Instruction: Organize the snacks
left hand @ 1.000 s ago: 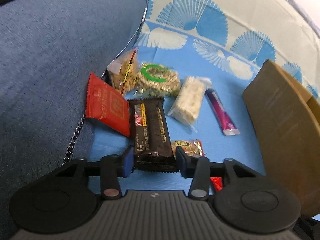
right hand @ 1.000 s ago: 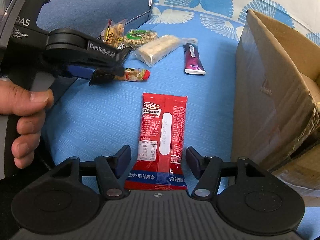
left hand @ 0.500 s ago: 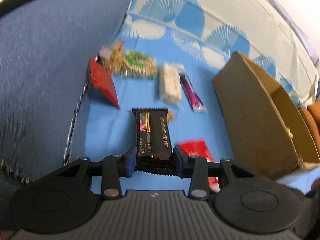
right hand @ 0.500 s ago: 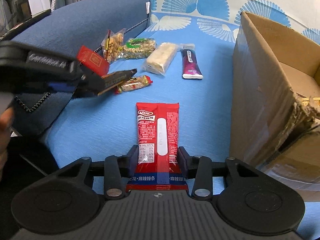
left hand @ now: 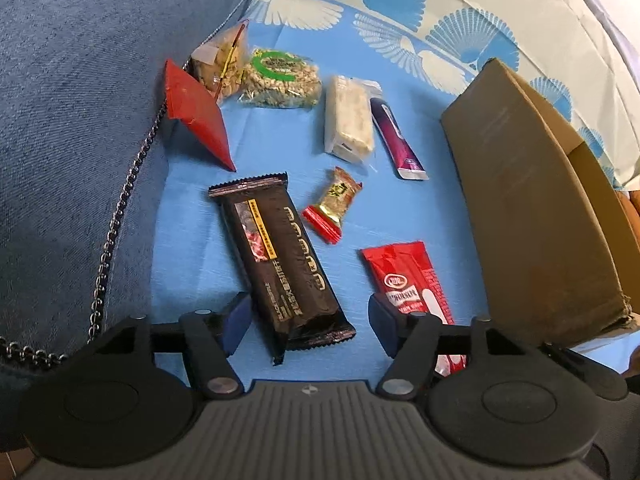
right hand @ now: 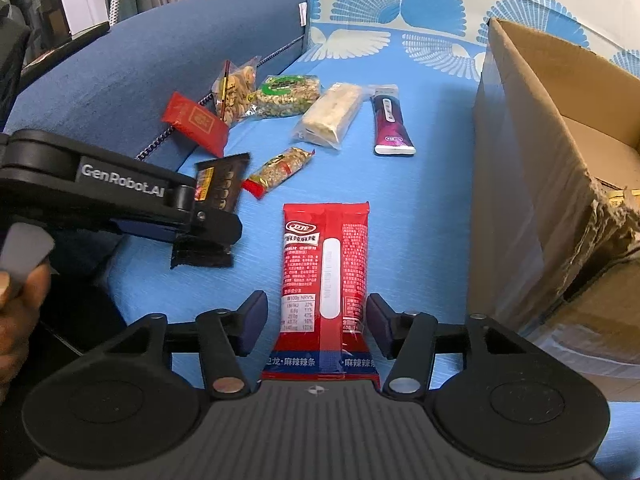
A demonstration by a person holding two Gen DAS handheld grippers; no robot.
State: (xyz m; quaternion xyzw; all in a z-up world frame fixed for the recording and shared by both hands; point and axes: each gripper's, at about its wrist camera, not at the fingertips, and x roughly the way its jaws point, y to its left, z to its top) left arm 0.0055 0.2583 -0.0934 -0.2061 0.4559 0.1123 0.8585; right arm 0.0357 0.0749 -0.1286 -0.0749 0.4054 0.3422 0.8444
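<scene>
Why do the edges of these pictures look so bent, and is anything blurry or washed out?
Left wrist view: fisheye lens bows the cardboard box and darkens the corners; the black snack bar is sharp; the top right corner washes out white. Right wrist view: same bending on the box; print on the red snack pack is sharp; only the nearby person's hand is soft.

Blue denim cushion [left hand: 72, 92] at nine o'clock, a metal chain [left hand: 120, 216] along its edge; fan-patterned sheet [left hand: 400, 8] at twelve o'clock.
</scene>
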